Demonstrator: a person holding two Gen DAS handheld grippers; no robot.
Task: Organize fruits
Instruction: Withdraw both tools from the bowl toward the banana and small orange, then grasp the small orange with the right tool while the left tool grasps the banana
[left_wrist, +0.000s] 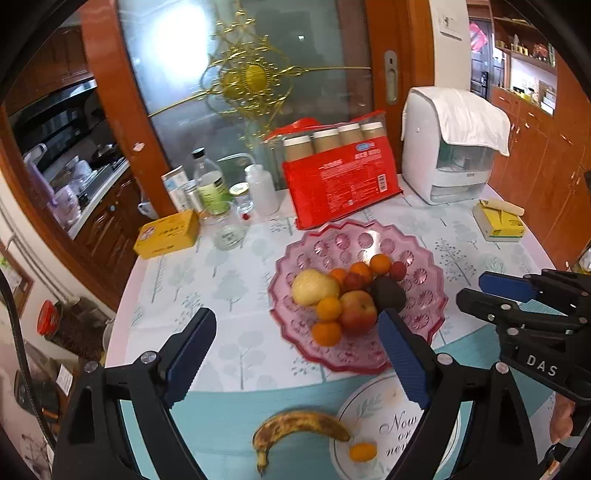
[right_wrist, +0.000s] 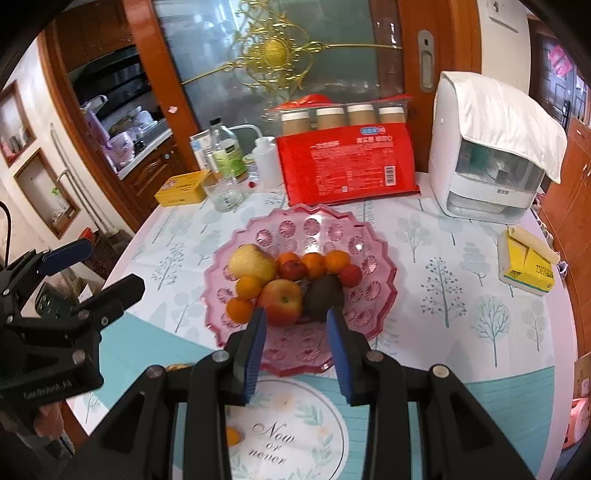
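Right wrist view looks over the table, where the pink dish holds a pear, apple, avocado and small oranges. Nearer, a banana lies on the teal mat just left of a lone kumquat. Both the left gripper and right gripper hang spread apart, grasping nothing.
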